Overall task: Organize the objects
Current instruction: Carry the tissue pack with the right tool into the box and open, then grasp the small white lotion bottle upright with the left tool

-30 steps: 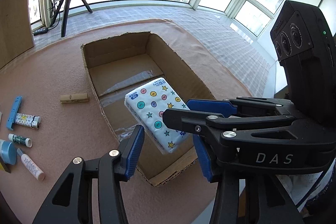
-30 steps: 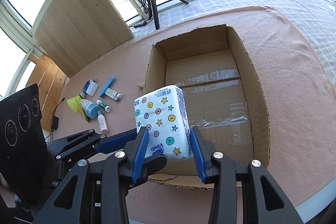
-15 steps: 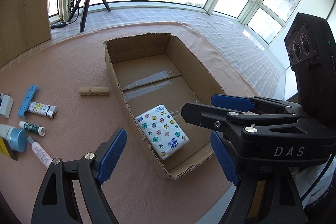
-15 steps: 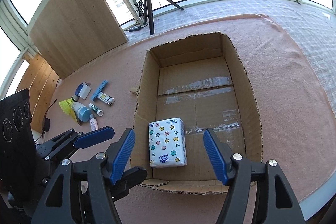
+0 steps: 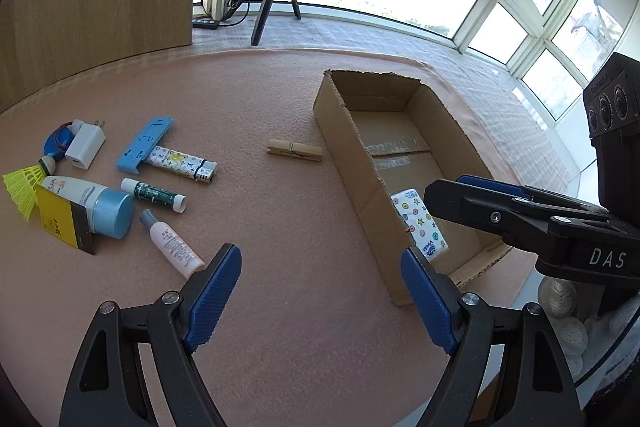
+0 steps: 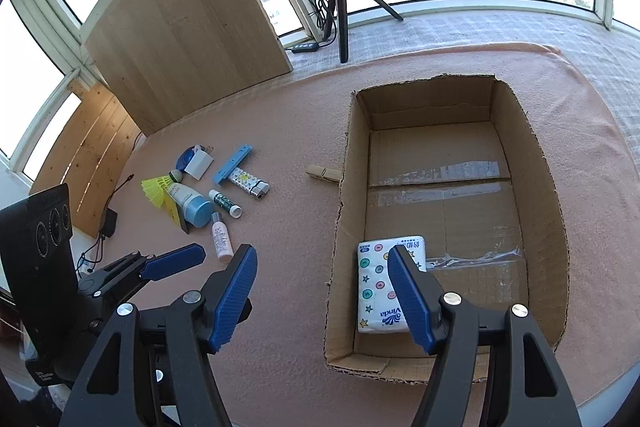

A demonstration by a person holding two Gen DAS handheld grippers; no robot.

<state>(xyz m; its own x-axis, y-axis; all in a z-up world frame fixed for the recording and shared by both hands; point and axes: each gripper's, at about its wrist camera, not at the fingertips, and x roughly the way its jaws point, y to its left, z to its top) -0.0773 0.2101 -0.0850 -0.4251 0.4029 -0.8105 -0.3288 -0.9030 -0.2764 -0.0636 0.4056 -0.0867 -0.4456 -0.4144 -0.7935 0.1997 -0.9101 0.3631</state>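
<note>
The star-patterned tissue pack lies flat in the near left corner of the open cardboard box. My right gripper hangs open above the box's near left wall, with nothing between its blue pads. My left gripper is open too, over the bare pink mat left of the box. A wooden clothespin lies just outside the box's left wall. Further left sit a patterned lighter, a blue plastic piece, a green lip balm and a small white bottle.
A blue-capped tube, yellow pad, yellow shuttlecock and white charger crowd the far left. A wooden board and a ring-light tripod stand at the back. The table's edge runs close along the right and near side.
The right gripper opened and let go of the tissue pack, which dropped into the box. Both grippers then drew back and left, and the left view swung toward the loose items.
</note>
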